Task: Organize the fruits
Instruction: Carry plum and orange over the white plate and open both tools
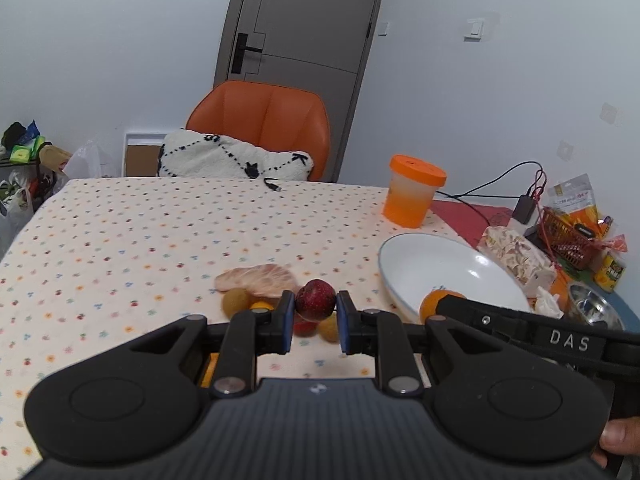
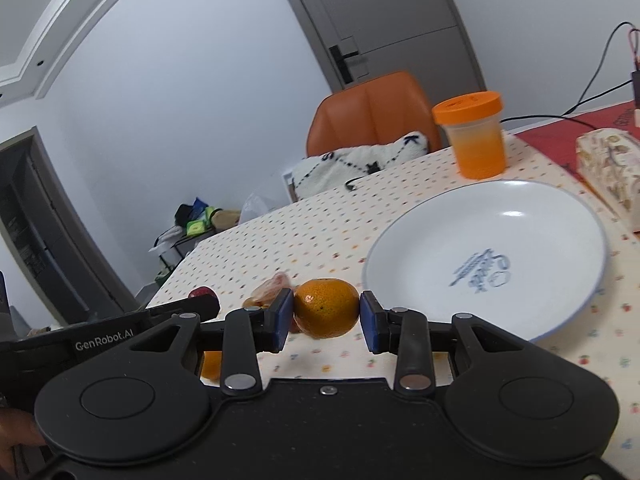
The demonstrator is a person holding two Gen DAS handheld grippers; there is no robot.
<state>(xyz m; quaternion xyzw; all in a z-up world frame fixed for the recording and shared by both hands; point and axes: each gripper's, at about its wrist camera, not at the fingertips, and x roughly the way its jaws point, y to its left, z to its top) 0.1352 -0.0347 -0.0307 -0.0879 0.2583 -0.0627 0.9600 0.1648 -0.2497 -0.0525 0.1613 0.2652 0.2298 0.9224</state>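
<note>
Left wrist view: the left gripper [image 1: 316, 316] is clamped on a dark red plum [image 1: 315, 300], held above the fruit pile on the dotted tablecloth [image 1: 120, 240]; carry it level toward the white plate [image 1: 400, 258].

Right wrist view: the right gripper [image 2: 326, 320] pinches a mandarin [image 2: 326, 307], seemingly lifted, just beside the empty plate. Lower it gently near the centre before loosening.

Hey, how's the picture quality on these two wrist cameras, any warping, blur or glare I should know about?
Left wrist view: strong fisheye bend, the door leans and curves, corners go dark; the plum in the left tool is sharp. Right wrist view: same warping, tilted horizon; glare spot on the plate, small highlight on the orange in the right tool, slight blur at the far right edge.
</note>
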